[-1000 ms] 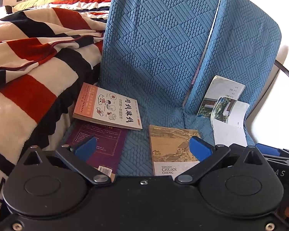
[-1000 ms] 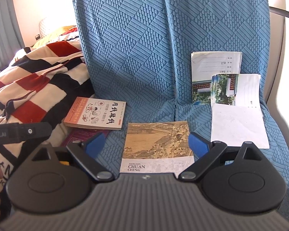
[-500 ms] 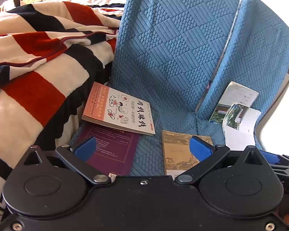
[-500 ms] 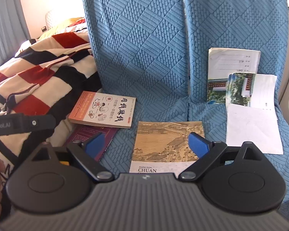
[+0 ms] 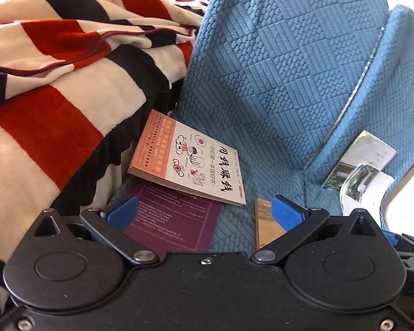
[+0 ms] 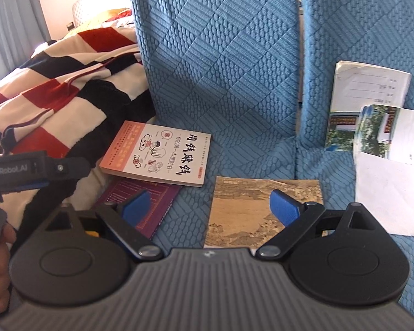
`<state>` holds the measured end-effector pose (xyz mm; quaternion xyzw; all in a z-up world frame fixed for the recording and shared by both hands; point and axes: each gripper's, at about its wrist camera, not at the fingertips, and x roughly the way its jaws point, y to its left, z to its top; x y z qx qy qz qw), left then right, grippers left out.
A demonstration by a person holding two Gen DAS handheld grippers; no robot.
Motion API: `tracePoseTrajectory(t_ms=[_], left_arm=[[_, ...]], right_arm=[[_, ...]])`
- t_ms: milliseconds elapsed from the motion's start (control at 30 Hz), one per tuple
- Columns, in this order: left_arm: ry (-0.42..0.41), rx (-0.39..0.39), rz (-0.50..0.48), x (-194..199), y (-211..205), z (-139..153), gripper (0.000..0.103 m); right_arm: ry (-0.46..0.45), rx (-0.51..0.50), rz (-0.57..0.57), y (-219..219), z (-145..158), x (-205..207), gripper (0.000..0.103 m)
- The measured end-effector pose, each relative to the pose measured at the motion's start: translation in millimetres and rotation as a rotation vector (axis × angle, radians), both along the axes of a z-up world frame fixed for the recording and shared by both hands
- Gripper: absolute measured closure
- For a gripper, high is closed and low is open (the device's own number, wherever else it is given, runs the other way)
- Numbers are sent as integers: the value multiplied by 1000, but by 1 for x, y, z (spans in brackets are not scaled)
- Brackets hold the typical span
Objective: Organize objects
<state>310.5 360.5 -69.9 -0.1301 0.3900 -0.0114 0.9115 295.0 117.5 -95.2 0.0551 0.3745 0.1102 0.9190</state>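
Note:
Books lie on a blue sofa seat (image 6: 234,154). An orange-and-white book (image 5: 189,158) (image 6: 158,153) rests partly on a purple book (image 5: 171,220) (image 6: 140,198). A tan book with a painted cover (image 6: 262,209) (image 5: 265,226) lies to their right. White booklets with photo covers (image 6: 372,121) (image 5: 358,165) lie and lean at the far right. My left gripper (image 5: 204,212) is open and empty over the purple book. My right gripper (image 6: 209,207) is open and empty over the tan book's left edge.
A red, black and cream striped blanket (image 5: 55,82) (image 6: 55,82) is heaped on the left, against the books. The blue quilted backrest cushions (image 6: 220,55) rise behind. The left gripper's body (image 6: 27,171) shows at the right wrist view's left edge.
Both grippers have moved forward and lower toward the books. The left one has swung left toward the purple and orange books. Both stay open.

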Motion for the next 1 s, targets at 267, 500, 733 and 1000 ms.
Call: tracePoseTrajectory(t_ms=[267, 500, 733, 1000], left_arm=[[33, -26, 25, 32, 14, -22, 0], [67, -65, 42, 59, 28, -46, 0], [120, -109, 75, 87, 43, -78, 0], [166, -151, 98, 114, 51, -104, 0]], right_arm=[[28, -4, 25, 17, -17, 29, 8], [60, -10, 36, 30, -34, 52, 8], [101, -7, 32, 36, -52, 72, 8], [140, -1, 31, 39, -71, 89, 8]])
